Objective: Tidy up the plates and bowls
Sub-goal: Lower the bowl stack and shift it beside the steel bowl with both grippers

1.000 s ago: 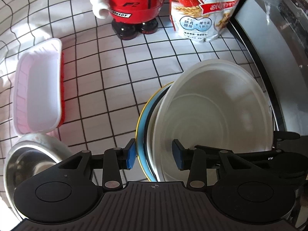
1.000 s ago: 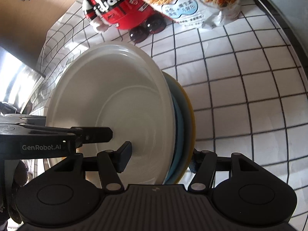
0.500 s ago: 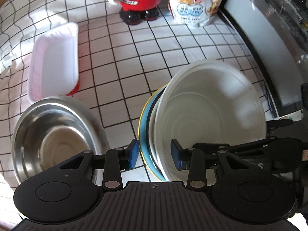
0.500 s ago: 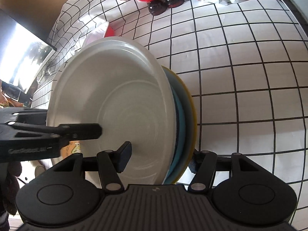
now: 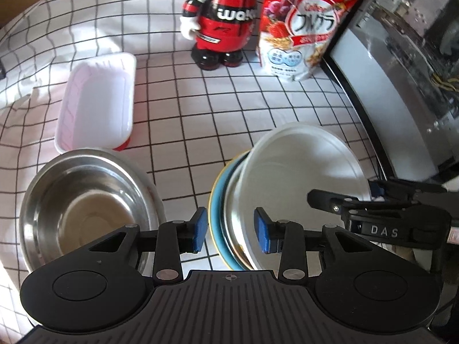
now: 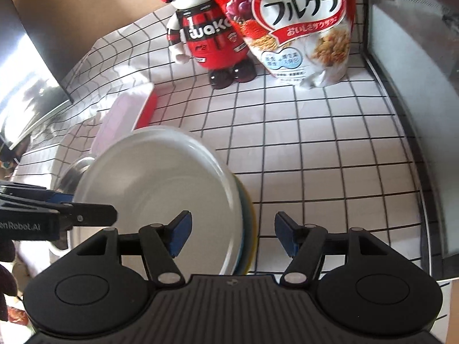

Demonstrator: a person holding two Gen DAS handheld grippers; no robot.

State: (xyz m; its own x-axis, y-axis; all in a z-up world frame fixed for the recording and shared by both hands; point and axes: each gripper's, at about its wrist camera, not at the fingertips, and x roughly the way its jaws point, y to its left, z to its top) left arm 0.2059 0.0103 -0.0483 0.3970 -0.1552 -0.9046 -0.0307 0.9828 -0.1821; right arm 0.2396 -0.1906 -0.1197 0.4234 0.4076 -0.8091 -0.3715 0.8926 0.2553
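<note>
A stack stands tilted on edge over the checked cloth: a white bowl (image 5: 301, 177), a metal plate (image 5: 232, 215) behind it, and a blue plate with a yellow rim (image 5: 216, 218) at the back. My left gripper (image 5: 231, 230) straddles the stack's near rim, its blue pads closed against both sides. In the right wrist view the white bowl (image 6: 149, 195) fills the left half. My right gripper (image 6: 232, 235) is opening; one pad is inside the bowl, the other stands off the yellow rim (image 6: 251, 229). The stack's lowest edge is hidden.
A steel bowl (image 5: 80, 209) sits left of the stack, with a pink-white tray (image 5: 97, 117) behind it. A red toy figure (image 5: 221, 23) and a cereal bag (image 5: 301, 34) stand at the back. A dark-framed appliance (image 5: 387, 86) borders the right side.
Both grippers have pulled back and up with the stack, so the steel bowl and tray show fully. The right jaws have widened off the yellow rim. The left jaws have narrowed on the stack.
</note>
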